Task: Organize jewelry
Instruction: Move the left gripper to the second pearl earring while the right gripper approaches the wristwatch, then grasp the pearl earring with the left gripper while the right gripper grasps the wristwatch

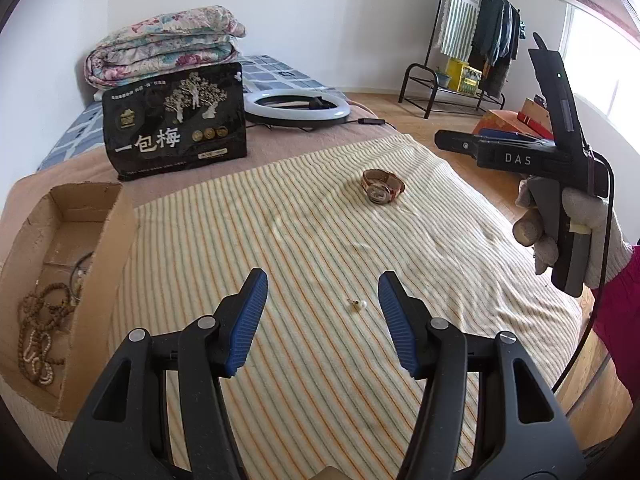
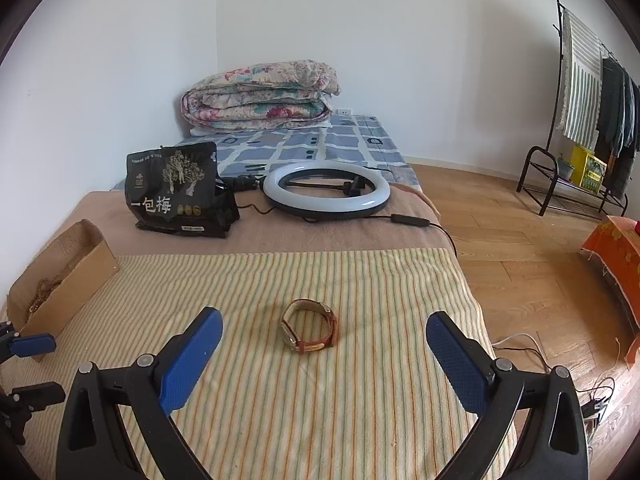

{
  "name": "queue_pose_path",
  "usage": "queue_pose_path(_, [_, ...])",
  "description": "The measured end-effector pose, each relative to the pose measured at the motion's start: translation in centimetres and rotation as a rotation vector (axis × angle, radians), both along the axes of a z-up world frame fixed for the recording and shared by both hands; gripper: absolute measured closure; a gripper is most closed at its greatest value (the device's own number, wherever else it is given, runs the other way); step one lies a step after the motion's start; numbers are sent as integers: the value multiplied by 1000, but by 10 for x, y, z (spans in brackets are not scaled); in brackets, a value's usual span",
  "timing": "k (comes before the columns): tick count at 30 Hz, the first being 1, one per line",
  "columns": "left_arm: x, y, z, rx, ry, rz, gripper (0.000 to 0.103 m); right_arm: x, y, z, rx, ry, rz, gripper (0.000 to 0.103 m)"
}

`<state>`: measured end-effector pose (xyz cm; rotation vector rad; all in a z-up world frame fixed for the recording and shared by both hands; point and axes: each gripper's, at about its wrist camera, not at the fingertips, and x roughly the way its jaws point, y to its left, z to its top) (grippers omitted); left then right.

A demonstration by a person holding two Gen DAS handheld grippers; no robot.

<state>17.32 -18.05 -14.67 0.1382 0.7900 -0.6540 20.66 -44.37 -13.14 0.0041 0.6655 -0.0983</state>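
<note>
A small pearl earring [image 1: 357,305] lies on the striped cloth [image 1: 320,240], just ahead of my open, empty left gripper [image 1: 322,280]. A brown-strap wristwatch [image 1: 382,187] lies farther on; in the right wrist view the watch [image 2: 310,328] sits between the fingertips of my open, empty right gripper [image 2: 324,322]. A cardboard box [image 1: 96,280] at the left holds bead necklaces [image 1: 38,328] and a thin bangle [image 1: 78,272]. The box also shows in the right wrist view [image 2: 64,280]. The right gripper's body [image 1: 560,152] is in a gloved hand at the right.
A black snack bag [image 1: 176,120] stands at the back of the bed, next to a ring light [image 1: 296,106] with a cable. A folded floral quilt [image 1: 168,44] lies behind. A clothes rack [image 1: 476,40] and boxes [image 1: 516,120] stand on the wooden floor to the right.
</note>
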Motion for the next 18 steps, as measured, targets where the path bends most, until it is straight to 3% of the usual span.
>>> queue_pose_path(8, [4,-33,-40,30,76,-71,44,13,-11,-26,4,25,18,0])
queue_pose_path(12, [6,-45,-60,52,120,-89,66,21,-11,-37,3,37,25,0])
queue_pose_path(18, [12,-56,-80,74,154,-78,69,35,-9,-51,2,66,52,0])
